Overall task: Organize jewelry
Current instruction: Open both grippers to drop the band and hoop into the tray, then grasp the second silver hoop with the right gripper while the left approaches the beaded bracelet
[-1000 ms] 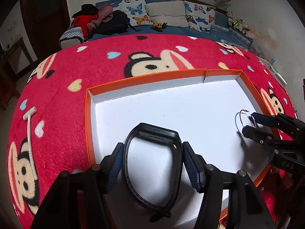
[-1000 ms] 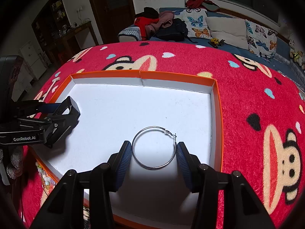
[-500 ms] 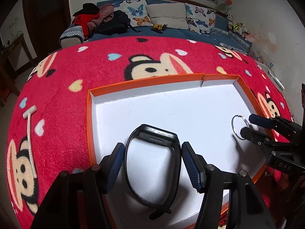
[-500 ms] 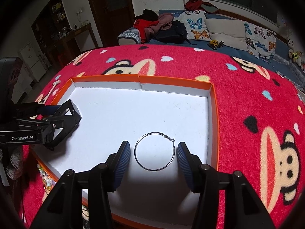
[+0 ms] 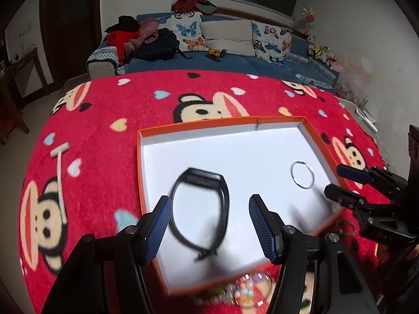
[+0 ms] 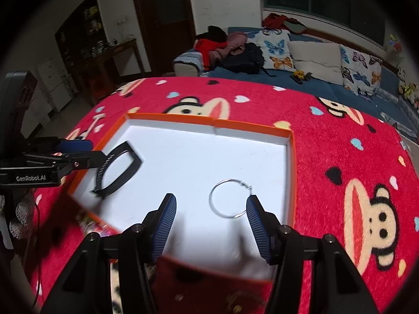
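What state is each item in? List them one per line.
Left gripper: open, holding nothing.
Right gripper: open, holding nothing.
Black band: lying flat in the tray, released.
Hoop earring: lying flat in the tray, released.
Tray: open-topped, on the red blanket.

a shallow white tray with an orange rim point(image 6: 292, 172) sits on a red fleece blanket printed with cartoon monkeys point(image 6: 353, 172). a thin silver hoop earring point(image 6: 230, 198) lies flat near the tray's right edge, just ahead of the right gripper point(image 6: 209, 210), whose blue-padded fingers point(image 6: 255, 225) stand wide apart with the hoop's right side close to the right pad. near the tray's left edge lies a black looped wristband point(image 6: 119, 170), with the left gripper point(image 6: 86, 151) reaching in over that rim.
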The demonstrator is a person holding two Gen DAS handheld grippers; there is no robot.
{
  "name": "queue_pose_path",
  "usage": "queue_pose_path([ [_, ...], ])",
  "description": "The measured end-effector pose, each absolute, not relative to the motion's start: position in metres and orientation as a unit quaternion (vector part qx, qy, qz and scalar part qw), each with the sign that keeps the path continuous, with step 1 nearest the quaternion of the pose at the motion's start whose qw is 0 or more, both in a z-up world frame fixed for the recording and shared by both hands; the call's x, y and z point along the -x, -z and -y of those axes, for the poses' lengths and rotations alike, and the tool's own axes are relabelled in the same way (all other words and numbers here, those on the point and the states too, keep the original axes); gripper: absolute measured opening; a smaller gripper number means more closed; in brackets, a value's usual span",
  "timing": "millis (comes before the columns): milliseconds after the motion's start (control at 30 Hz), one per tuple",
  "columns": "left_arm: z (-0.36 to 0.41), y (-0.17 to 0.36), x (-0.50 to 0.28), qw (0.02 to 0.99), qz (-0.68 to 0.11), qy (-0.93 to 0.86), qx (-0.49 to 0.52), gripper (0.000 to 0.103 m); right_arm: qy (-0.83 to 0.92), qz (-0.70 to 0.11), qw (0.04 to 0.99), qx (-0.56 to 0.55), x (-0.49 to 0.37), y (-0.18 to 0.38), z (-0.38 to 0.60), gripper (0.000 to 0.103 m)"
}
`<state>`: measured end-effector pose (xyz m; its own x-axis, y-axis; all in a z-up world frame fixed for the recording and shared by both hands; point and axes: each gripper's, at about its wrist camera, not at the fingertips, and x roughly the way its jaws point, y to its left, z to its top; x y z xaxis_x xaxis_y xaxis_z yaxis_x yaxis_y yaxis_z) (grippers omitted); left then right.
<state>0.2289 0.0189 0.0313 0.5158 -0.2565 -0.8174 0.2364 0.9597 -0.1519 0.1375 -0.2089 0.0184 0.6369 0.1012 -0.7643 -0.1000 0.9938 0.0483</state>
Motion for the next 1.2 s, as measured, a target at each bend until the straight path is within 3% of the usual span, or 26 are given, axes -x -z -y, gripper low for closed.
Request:
queue_pose_path([
  [600,-0.062,-0.044,-0.119,0.887,-0.447,0.104,0.043,0.066,-0.149,-0.425,0.891,0.046,-0.081,-0.015,0.140,0.061],
  [1200,-0.103,-0.035,-0.089,0.896,-0.433,0.083,0.048,0.066,-0.199,-0.455,0.860,0.120,-0.094,0.020,0.080,0.061],
])
